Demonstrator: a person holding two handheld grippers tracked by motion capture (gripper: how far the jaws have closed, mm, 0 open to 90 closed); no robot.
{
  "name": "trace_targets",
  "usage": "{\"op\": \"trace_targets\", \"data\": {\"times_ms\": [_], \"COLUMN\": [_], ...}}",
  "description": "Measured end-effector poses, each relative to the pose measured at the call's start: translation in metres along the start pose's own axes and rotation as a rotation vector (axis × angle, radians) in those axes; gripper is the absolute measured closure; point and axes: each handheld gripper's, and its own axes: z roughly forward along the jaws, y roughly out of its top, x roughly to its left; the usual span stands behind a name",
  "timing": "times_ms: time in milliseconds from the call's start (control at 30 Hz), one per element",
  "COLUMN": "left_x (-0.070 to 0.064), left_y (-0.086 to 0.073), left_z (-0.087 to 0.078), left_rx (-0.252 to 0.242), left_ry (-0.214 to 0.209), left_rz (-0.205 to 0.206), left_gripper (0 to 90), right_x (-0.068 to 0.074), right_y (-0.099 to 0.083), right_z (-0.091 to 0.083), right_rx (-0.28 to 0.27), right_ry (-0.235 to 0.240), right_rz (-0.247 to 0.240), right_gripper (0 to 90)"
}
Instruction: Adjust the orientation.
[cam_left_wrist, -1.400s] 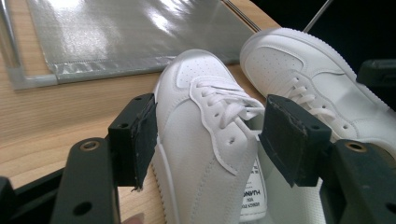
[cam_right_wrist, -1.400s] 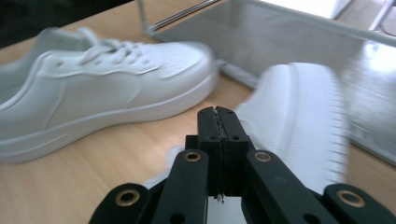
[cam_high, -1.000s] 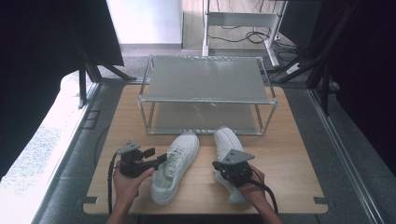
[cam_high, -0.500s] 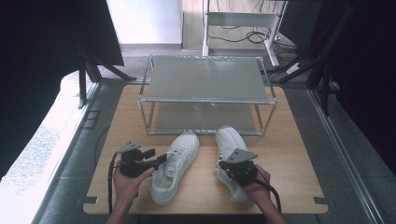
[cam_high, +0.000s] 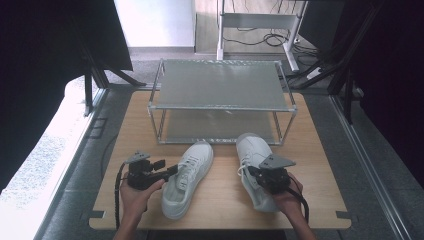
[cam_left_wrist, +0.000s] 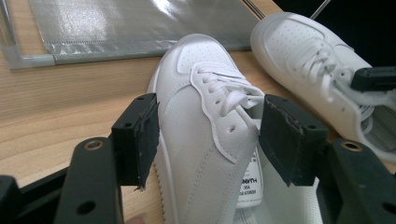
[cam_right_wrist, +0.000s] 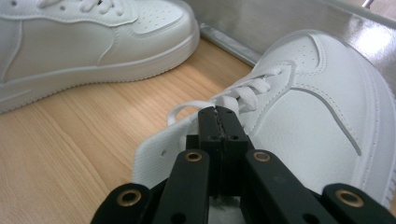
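Grabbing the pair of shoes, rack at 12 o'clock.
Our left gripper (cam_left_wrist: 205, 140) stands wide, jaws either side of the left shoe (cam_high: 186, 177) collar, not yet closed. Our right gripper (cam_right_wrist: 217, 122) is clamped on the right shoe (cam_high: 256, 165) tongue. Next, we judge: close left, then lift both toward the rack (cam_high: 220, 85).

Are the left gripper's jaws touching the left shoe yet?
Apart. The left gripper view shows the left gripper open, straddling the left shoe, gaps beside both pads.
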Motion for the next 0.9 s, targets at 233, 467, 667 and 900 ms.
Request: {"op": "trace_targets", "data": {"times_ms": [233, 467, 667, 900], "left_x": [0.001, 0.001, -0.001, 0.0], "left_y": [0.0, 0.0, 0.002, 0.01], "left_z": [-0.002, 0.0, 0.0, -0.002], "left_rx": [-0.005, 0.003, -0.002, -0.015], "left_ry": [0.001, -0.002, -0.01, -0.018], "left_rz": [-0.004, -0.005, -0.001, 0.025], "left_gripper": [37.7, 37.7, 37.7, 38.3], "right_x": [-0.026, -0.074, -0.067, -0.063], "right_y": [-0.008, -0.032, -0.026, -0.026], "right_z": [-0.009, -0.021, -0.024, -0.039], "right_rx": [0.002, -0.052, -0.062, -0.101], "right_ry": [-0.062, -0.01, -0.019, -0.038], "right_rz": [0.029, 0.184, 0.138, 0.126], "right_gripper": [90.0, 90.0, 87.2, 74.8]}}
